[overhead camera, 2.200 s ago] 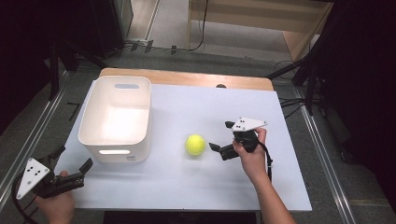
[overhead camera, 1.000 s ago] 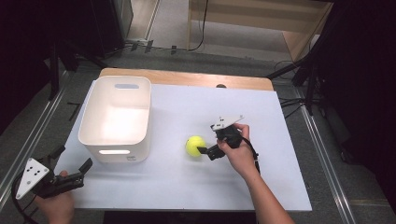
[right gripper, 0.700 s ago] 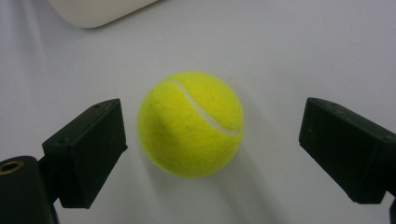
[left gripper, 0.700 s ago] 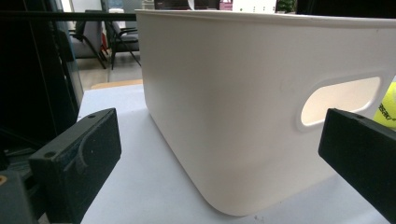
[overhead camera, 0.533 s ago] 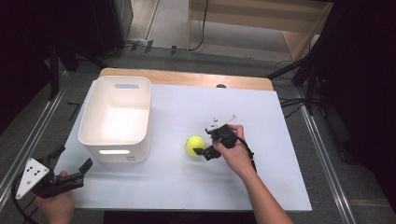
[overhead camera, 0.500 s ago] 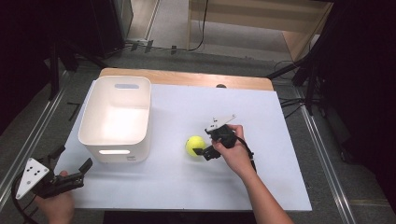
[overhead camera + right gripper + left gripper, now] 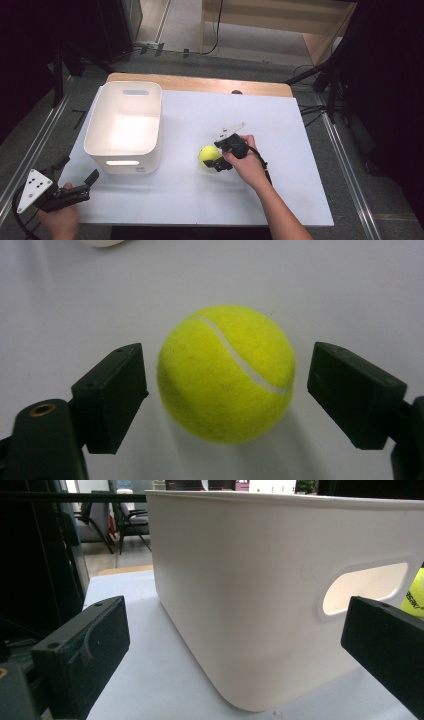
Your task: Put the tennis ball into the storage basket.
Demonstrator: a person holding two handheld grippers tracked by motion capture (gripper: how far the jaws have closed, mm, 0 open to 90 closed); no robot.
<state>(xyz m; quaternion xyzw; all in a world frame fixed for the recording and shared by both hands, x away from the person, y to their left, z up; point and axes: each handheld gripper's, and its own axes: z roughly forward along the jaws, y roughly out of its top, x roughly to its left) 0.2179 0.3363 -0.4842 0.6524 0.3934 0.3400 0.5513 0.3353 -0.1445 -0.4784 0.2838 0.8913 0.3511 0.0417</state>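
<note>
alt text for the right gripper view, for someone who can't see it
A yellow tennis ball sits on a white table between the right gripper's two black jaws, which have just been closing on it; a narrow gap shows on each side, so the pads do not yet press it. The ball's white seam curves across its top.

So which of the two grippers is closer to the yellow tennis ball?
The right gripper: its jaws flank the tennis ball, not yet touching. The left gripper is far off, beyond the white bin.
</note>
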